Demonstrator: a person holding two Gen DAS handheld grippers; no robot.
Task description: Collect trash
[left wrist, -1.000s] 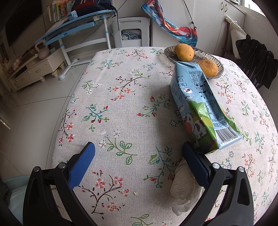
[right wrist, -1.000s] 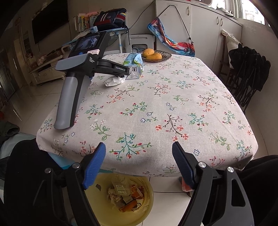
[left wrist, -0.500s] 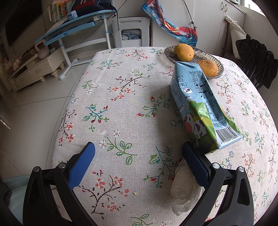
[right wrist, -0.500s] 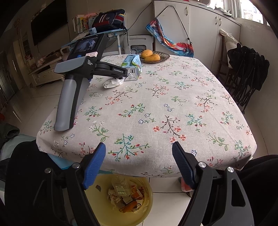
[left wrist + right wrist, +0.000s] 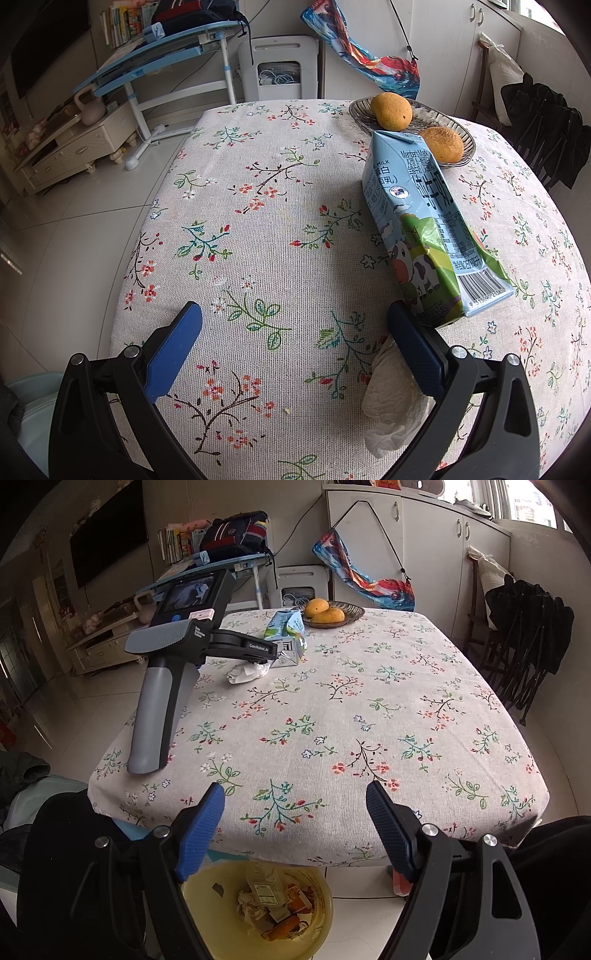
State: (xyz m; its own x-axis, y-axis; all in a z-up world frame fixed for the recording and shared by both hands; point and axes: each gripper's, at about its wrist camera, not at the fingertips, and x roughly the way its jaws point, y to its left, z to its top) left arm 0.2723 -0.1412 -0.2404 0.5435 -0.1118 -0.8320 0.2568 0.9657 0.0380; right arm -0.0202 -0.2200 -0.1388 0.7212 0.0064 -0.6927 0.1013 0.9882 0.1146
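One floral tablecloth covers the table in a tiled room. The left gripper gapes wide over it, its right finger above a crumpled tissue beside a lying milk carton. The right gripper, also wide, hangs above a yellow trash bin; mangoes sit beyond.

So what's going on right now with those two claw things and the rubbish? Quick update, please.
Left gripper open, empty, above the table. Right gripper open, empty, near the yellow bin. Crumpled tissue beside the left gripper's right finger; milk carton lying just beyond. Nothing blocking.
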